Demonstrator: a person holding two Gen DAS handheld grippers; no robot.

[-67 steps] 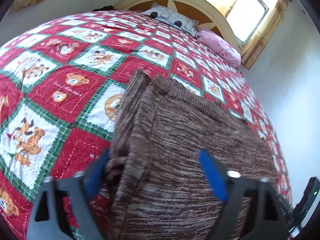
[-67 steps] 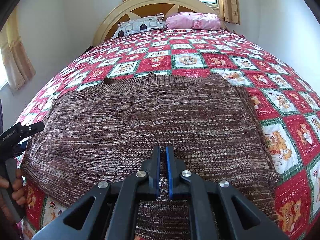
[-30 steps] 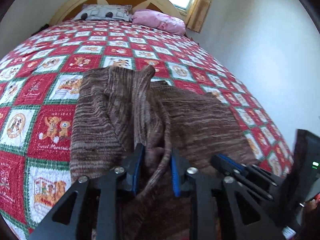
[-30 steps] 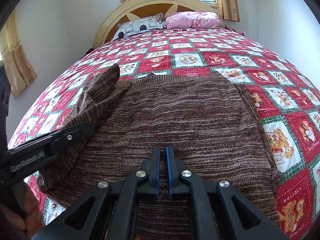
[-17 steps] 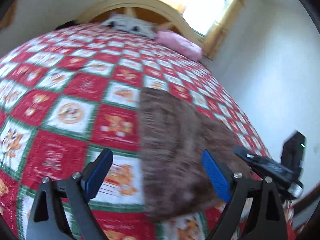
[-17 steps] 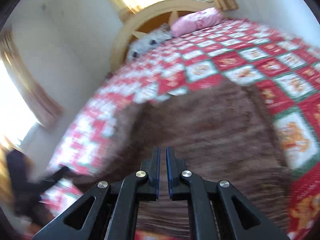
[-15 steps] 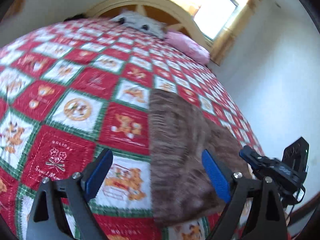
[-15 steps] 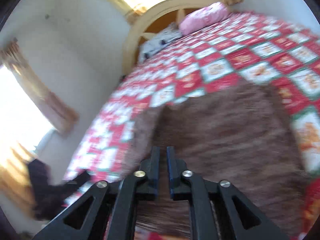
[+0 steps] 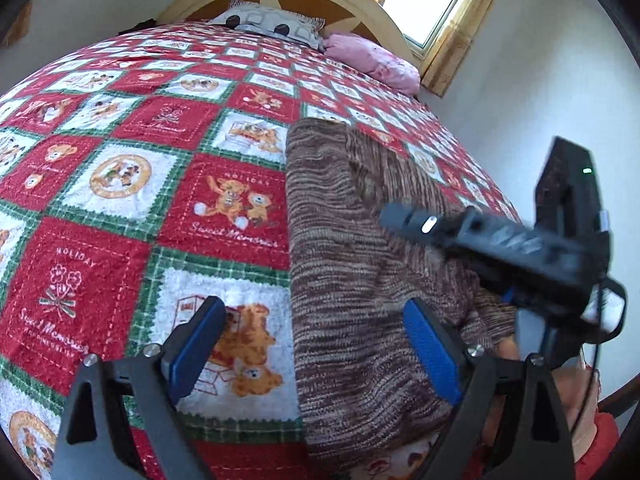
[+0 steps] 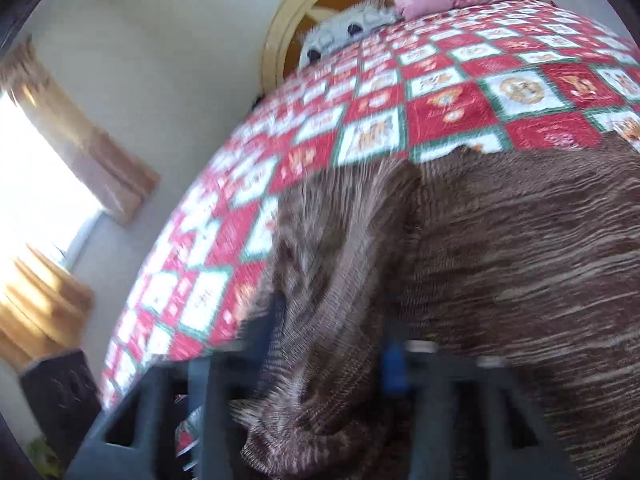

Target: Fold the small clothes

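Note:
A brown knit sweater (image 9: 344, 240) lies on the red patchwork quilt (image 9: 120, 180), its left part folded over in a straight edge. My left gripper (image 9: 312, 348) hangs open and wide above that near edge, its blue pads clear of the cloth. From the right, my right gripper (image 9: 404, 220) reaches over the sweater, with a person's hand behind it. The right wrist view is blurred. There a raised fold of the sweater (image 10: 328, 280) fills the gap of the right gripper (image 10: 332, 344), whose jaws are closing on it.
A cream headboard (image 9: 340, 4) stands at the far end with a grey pillow (image 9: 272, 26) and a pink pillow (image 9: 372, 60). A window (image 9: 432, 0) and a white wall are to the right. Curtains (image 10: 80, 152) hang beside the bed's left side.
My left gripper let go of the sweater's fold, opened wide and drew back left. The right gripper swung left across the sweater, parted its jaws and now has a fold between them.

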